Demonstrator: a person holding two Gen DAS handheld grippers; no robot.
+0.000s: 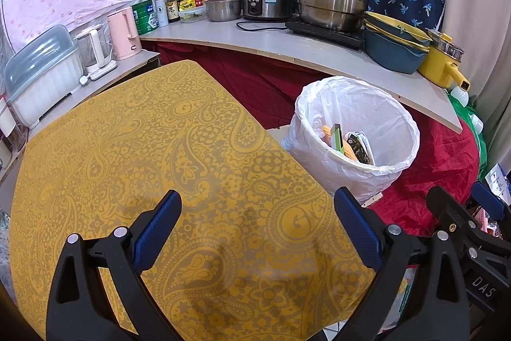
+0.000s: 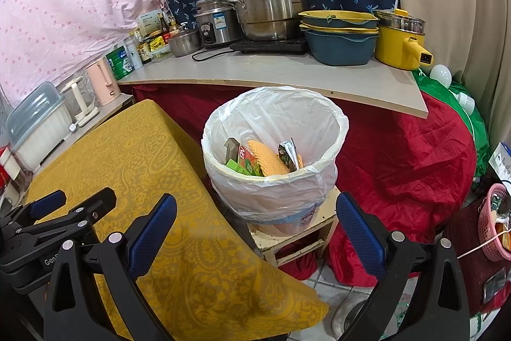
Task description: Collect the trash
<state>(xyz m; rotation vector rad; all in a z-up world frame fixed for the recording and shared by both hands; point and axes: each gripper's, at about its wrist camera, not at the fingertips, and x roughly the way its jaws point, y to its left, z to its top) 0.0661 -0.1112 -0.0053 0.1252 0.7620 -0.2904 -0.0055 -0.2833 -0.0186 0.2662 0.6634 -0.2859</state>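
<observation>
Two wrist views of a kitchen corner. In the left wrist view we see the left gripper (image 1: 257,226) at the bottom of the frame, its blue pads spread wide with nothing between them, above the yellow paisley tablecloth (image 1: 153,149) that fills the centre and lower left. No loose trash shows on the visible cloth. At centre right stands the waste bin (image 1: 361,181), lined with a white plastic bag, just beside the table's edge.

In the right wrist view the right gripper (image 2: 255,229) is likewise wide apart and empty, at the bottom of the frame, facing the bin at centre. Here we look into the bin and see the collected trash (image 2: 255,160): a green carton, a red wrapper, an orange mesh-like piece and a crumpled dark packet. The bin rests on a small wooden stool (image 2: 297,242) against red cloth (image 2: 405,155). The left gripper's body appears at lower left.

We judge the task at or near its end: several items lie in the bin, neither tool carries anything, and the table shows nothing left. Whether trash remains outside these views we cannot tell.
</observation>
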